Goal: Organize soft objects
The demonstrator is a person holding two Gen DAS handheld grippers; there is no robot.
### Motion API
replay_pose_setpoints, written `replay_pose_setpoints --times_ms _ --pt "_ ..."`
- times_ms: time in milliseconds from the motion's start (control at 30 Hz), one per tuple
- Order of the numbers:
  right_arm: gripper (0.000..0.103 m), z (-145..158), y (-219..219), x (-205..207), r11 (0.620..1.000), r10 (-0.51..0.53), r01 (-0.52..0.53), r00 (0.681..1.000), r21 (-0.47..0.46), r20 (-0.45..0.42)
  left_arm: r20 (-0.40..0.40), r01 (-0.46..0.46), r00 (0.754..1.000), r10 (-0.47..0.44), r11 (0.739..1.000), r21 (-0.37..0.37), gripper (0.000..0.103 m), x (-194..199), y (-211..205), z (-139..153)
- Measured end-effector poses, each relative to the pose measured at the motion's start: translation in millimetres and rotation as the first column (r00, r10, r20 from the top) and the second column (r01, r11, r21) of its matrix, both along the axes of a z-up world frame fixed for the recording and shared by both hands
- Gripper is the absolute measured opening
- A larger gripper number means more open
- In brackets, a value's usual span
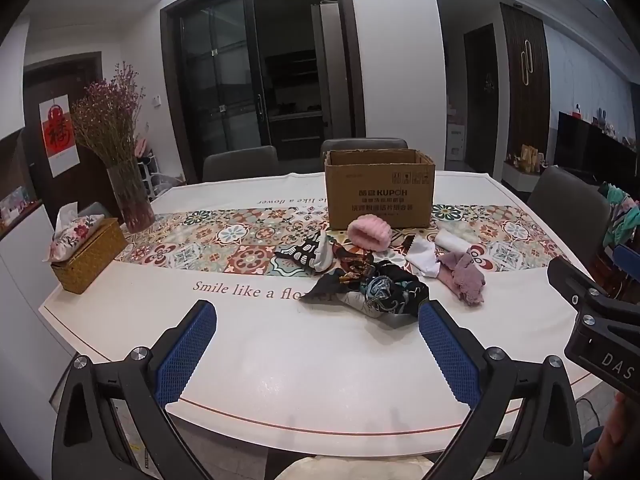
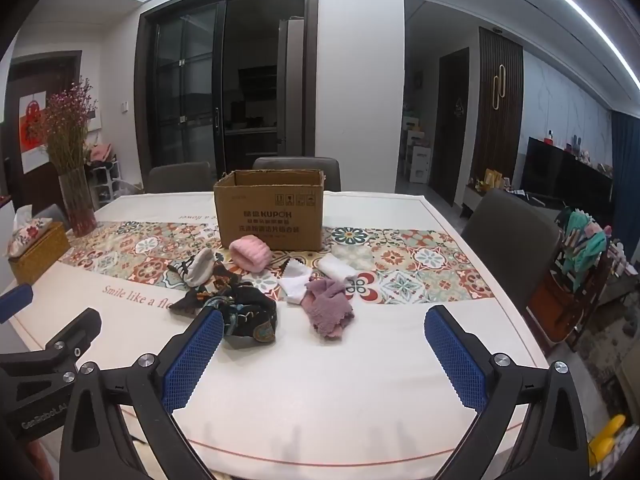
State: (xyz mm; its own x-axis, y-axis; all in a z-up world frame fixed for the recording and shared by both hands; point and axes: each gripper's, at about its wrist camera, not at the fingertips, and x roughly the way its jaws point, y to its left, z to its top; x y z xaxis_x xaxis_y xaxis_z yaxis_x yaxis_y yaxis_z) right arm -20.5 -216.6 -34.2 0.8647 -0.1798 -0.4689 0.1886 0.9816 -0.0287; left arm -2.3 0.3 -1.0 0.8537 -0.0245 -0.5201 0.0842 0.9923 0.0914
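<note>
An open cardboard box (image 1: 379,190) stands on the patterned runner; it also shows in the right wrist view (image 2: 270,212). In front of it lie soft items: a pink fluffy band (image 1: 369,233) (image 2: 250,254), a dark patterned scarf (image 1: 380,292) (image 2: 244,312), a mauve fluffy cloth (image 1: 466,278) (image 2: 328,308), a white cloth (image 1: 424,258) (image 2: 296,284) and a white roll (image 1: 452,242) (image 2: 336,266). My left gripper (image 1: 318,320) is open and empty, near the table's front edge. My right gripper (image 2: 324,328) is open and empty, just short of the pile.
A glass vase of dried flowers (image 1: 130,196) and a woven tissue box (image 1: 90,256) stand at the left of the white table (image 1: 280,352). Grey chairs (image 2: 512,240) surround the table. A rack with clothes (image 2: 580,248) stands at the right.
</note>
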Motion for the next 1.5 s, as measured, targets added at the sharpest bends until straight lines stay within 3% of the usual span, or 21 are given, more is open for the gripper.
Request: replay_pose_setpoints --times_ms 1500 --pt "0.102 -1.2 -1.2 0.3 1.0 0.0 0.0 1.0 0.0 -0.002 -0.001 0.003 1.0 -0.003 1.0 0.0 0.103 -0.7 -0.8 2.0"
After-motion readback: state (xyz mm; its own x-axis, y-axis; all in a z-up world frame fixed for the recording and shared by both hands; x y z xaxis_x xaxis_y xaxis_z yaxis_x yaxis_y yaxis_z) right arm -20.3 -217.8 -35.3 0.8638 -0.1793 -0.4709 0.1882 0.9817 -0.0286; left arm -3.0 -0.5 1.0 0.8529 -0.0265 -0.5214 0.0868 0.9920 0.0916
